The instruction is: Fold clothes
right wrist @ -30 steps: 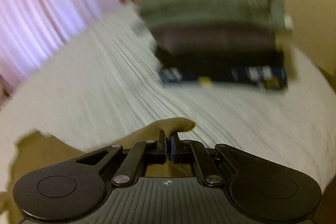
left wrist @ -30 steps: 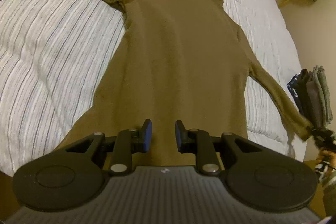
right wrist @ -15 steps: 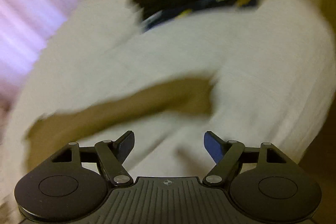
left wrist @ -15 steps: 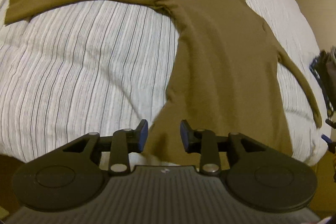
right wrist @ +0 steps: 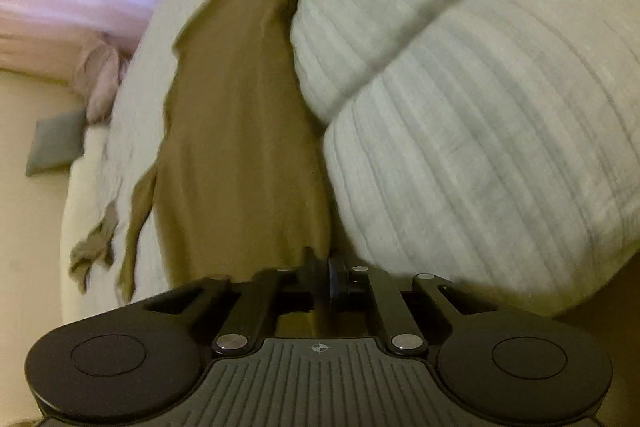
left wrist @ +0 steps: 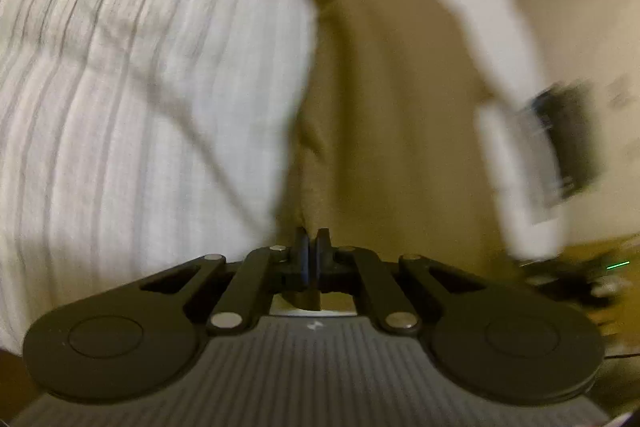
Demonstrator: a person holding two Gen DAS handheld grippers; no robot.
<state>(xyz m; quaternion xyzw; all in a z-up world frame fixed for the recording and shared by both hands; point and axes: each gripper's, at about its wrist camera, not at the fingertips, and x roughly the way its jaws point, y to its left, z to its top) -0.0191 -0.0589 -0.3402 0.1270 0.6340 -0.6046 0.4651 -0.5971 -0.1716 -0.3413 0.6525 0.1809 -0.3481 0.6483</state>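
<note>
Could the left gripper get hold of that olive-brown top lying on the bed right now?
Probably yes, it seems already there: the left gripper has its jaws shut at the near edge of the olive-brown top, apparently pinching it, with nothing between them.

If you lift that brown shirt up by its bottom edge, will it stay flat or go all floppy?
Probably floppy: the brown shirt lies limp and follows the puffy bed cover. It looks thin, so likely light. The sleeve trails loose and would probably dangle.
</note>
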